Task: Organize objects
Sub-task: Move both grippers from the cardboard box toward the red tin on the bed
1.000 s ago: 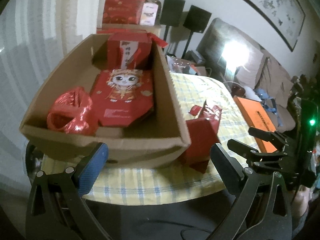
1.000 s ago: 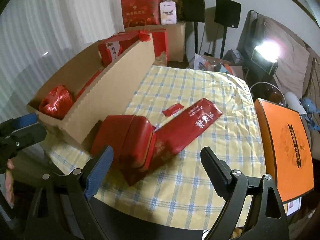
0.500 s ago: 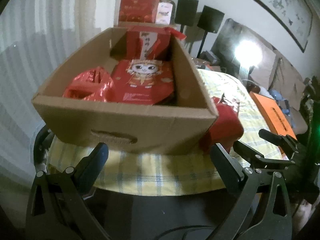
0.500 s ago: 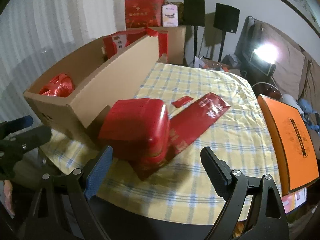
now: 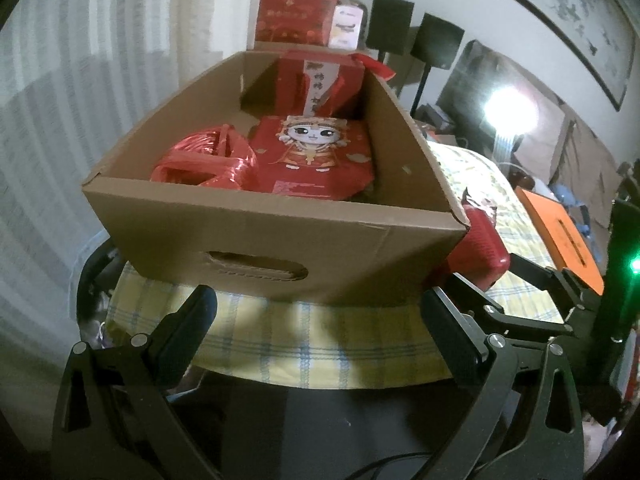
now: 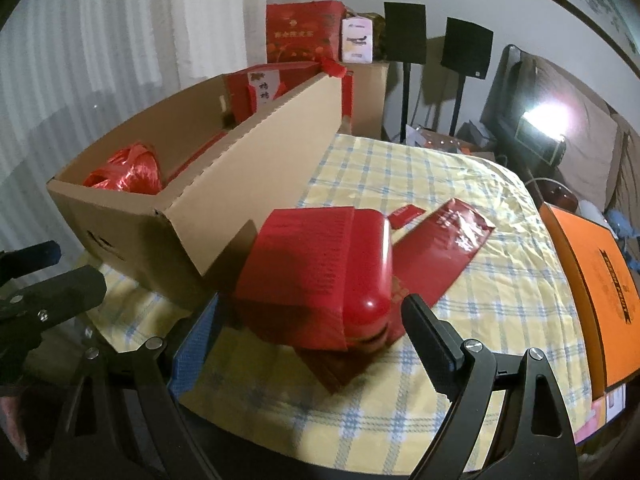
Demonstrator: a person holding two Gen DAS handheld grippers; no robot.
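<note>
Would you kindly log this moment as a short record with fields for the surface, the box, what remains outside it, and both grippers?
surface: table with yellow checked cloth
cardboard box: open-topped, holding a red plastic bundle, a cartoon-printed red packet and a tall red carton
outside the box: red case beside the box wall, lying on a flat red sleeve
table edge: orange box
left gripper: open, empty
right gripper: open, jaws on either side of the red case, not gripping
</note>
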